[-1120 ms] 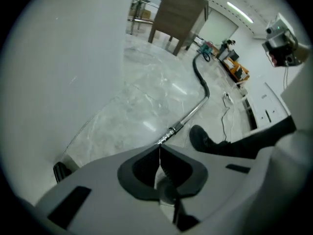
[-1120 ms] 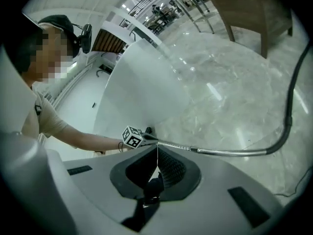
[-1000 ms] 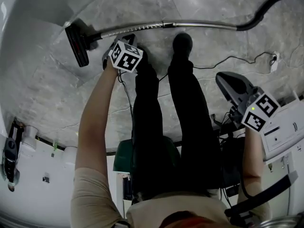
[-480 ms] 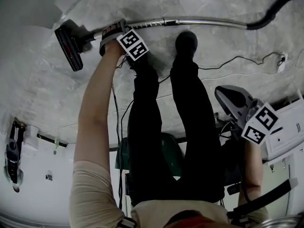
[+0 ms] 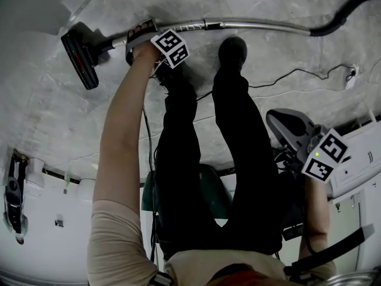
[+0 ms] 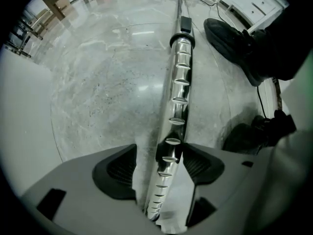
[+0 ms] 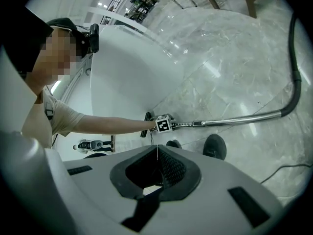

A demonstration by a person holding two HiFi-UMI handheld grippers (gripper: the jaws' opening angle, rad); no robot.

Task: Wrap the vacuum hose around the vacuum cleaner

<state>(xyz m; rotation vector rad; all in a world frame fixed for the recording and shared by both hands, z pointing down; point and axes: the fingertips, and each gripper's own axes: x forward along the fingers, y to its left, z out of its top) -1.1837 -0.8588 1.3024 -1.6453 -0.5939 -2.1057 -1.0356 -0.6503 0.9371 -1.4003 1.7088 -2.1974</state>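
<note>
Slippage is looking likely, since the left gripper (image 6: pixel 157 164) is straddling the slick metal wand (image 6: pixel 179 84) on the floor (image 6: pixel 98 82) off-centre with just-opened wide jaws, while the right gripper (image 7: pixel 156 169) is hanging shut, empty, beside the vacuum cleaner (image 5: pixel 290 125), its hose (image 5: pixel 348 8) trailing unwrapped.

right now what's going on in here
A person stands over a vacuum wand lying on the floor. The left claw straddles it near the brush head, jaws just opened, not yet clamped. The right claw is shut and empty, off to the side. The hose trails away, not yet wrapped.
</note>
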